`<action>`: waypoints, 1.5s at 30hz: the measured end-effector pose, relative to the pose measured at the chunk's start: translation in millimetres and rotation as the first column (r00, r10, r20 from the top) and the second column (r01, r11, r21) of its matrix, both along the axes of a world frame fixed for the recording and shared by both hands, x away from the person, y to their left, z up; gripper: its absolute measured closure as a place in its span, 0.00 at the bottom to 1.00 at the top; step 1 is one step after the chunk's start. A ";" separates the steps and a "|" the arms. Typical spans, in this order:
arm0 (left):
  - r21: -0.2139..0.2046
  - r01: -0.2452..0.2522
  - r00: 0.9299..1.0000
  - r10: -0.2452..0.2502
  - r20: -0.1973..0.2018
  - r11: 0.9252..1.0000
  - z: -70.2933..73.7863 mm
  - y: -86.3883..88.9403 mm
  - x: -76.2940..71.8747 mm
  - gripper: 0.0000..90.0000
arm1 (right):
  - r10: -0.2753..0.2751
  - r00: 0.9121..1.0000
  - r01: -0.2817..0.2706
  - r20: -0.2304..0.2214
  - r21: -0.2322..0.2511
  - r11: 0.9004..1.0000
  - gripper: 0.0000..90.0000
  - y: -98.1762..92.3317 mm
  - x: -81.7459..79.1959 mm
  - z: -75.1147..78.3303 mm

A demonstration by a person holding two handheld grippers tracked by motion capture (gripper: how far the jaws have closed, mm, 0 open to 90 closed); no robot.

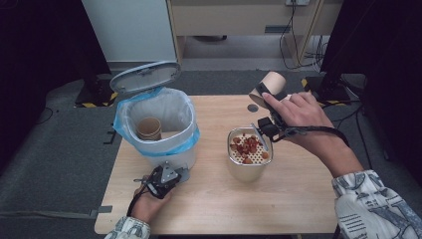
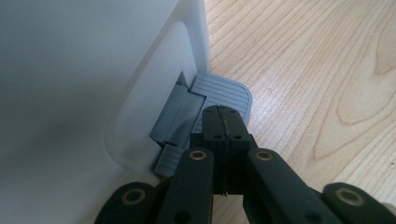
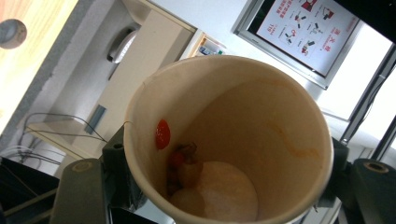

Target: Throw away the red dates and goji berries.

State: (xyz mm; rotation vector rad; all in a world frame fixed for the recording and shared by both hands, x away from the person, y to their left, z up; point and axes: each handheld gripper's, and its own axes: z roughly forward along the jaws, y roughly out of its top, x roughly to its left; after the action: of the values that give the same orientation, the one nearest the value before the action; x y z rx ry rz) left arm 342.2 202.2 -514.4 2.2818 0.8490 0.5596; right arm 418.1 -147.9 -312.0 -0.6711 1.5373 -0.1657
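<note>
My left gripper (image 1: 182, 175) is shut, its tips pressing on the grey pedal (image 2: 223, 91) of a white bin (image 1: 185, 158). The bin's lid (image 1: 145, 75) stands open, and a brown paper cup (image 1: 149, 128) lies inside the blue liner (image 1: 124, 130). My right gripper (image 1: 265, 93) is shut on a second paper cup (image 1: 271, 82), held tilted on its side above and behind a cream container (image 1: 247, 169). A perforated insert in that container holds red food pieces (image 1: 247, 146). In the right gripper view this cup (image 3: 261, 126) still holds a red scrap (image 3: 162, 134) and some bits (image 3: 184, 163).
The wooden table (image 1: 214, 204) has bare room at the front and right. A small grey disc (image 1: 253, 107) sits on it behind the container. Grey carpet, cables and dark stands surround the table.
</note>
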 end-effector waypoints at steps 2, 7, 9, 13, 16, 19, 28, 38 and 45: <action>0.000 0.000 1.000 0.000 0.000 1.000 0.0 0.0 0.0 1.00 | 0.000 1.000 0.000 0.007 -0.001 1.000 0.34 0.7 -0.5 0.4; -0.001 0.000 1.000 0.000 -0.001 1.000 0.0 0.1 0.1 1.00 | 0.014 0.999 -0.012 0.029 -0.083 0.996 0.34 6.0 -3.1 -9.6; -0.001 0.001 1.000 -0.001 -0.001 1.000 0.0 0.1 0.1 1.00 | 0.028 0.999 -0.024 0.028 -0.134 0.991 0.34 8.6 -4.8 -17.5; -0.002 0.000 1.000 0.000 -0.001 1.000 0.0 0.2 0.2 1.00 | 0.015 0.999 -0.011 0.052 -0.078 0.997 0.34 6.8 -3.0 -7.9; -0.003 0.000 1.000 0.000 -0.002 1.000 0.0 0.2 0.2 1.00 | 0.020 0.999 -0.015 0.033 -0.130 0.991 0.35 7.7 -3.7 -19.1; -0.003 0.000 1.000 0.000 -0.001 1.000 0.0 0.2 0.2 1.00 | 0.019 0.999 -0.015 0.029 -0.140 0.990 0.35 6.0 -3.1 -23.2; -0.002 0.000 1.000 0.000 -0.001 1.000 0.0 0.1 0.1 1.00 | 0.011 1.000 -0.013 -0.024 -0.100 0.995 0.35 4.5 -1.4 -36.0; -0.003 0.000 1.000 0.000 -0.001 1.000 0.0 0.2 0.1 1.00 | -0.005 0.998 0.003 -0.059 -0.044 0.999 0.34 -0.1 3.7 -33.5; -0.006 0.000 1.000 0.000 -0.002 1.000 -0.1 0.3 0.2 1.00 | -0.022 0.993 0.030 -0.114 0.065 0.997 0.34 -3.7 10.3 -32.3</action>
State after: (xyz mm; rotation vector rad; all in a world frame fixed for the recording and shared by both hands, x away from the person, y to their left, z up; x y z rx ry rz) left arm 342.4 202.5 -514.5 2.2777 0.8506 0.5544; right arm 428.5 -151.6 -344.4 -0.6160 1.6535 -0.0968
